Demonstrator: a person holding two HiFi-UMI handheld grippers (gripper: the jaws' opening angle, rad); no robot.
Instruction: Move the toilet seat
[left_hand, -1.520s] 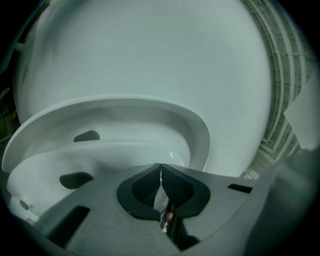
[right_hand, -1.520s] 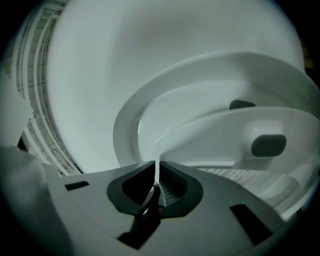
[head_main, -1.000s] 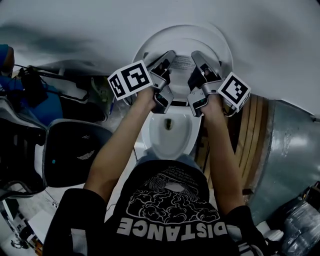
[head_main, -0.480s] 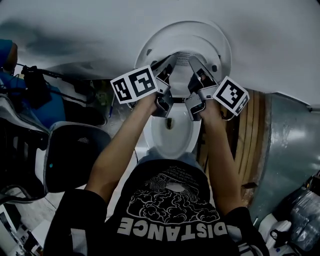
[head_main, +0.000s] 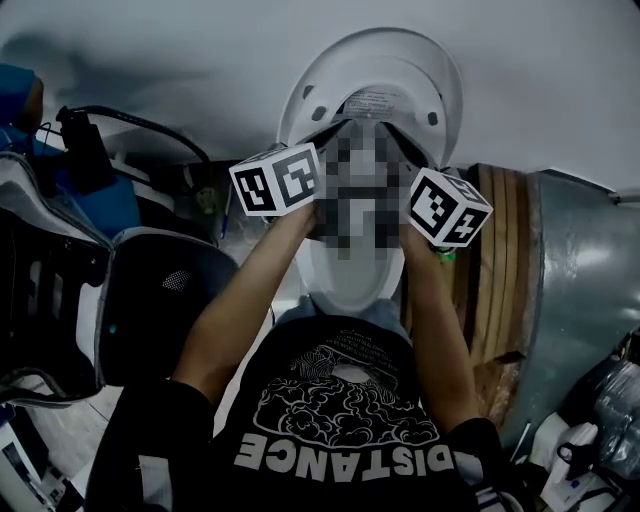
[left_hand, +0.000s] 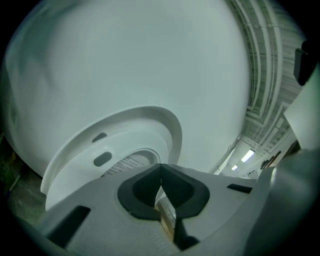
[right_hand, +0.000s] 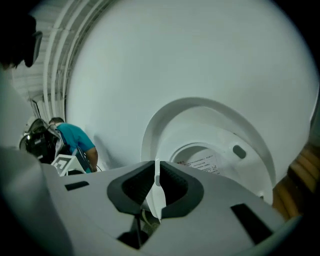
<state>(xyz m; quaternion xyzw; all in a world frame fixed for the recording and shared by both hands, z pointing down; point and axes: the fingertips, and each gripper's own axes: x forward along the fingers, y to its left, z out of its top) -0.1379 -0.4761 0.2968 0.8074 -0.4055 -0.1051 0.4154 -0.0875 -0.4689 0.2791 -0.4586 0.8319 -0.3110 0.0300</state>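
Observation:
The white toilet seat (head_main: 306, 98) stands raised against the wall, its ring and rubber bumpers facing me, above the open bowl (head_main: 345, 282). In the left gripper view the seat (left_hand: 117, 142) is ahead of my left gripper (left_hand: 160, 169), whose jaws are shut with nothing between the pads. My right gripper (right_hand: 157, 169) also points at the seat (right_hand: 222, 131) without touching it; its pads are nearly together and only a thin white slit shows between them. In the head view only the marker cubes (head_main: 278, 180) (head_main: 448, 207) show, over the bowl; the jaws are hidden.
A black office chair (head_main: 150, 300) stands close on the left. Wooden boards (head_main: 495, 262) and a grey metal sheet (head_main: 572, 290) are on the right. A person in a blue shirt (right_hand: 71, 141) bends at the far left. The white wall is behind the toilet.
The seat has swung further up toward the wall. Both grippers have drawn back from it over the bowl and rolled, so their marker cubes face differently.

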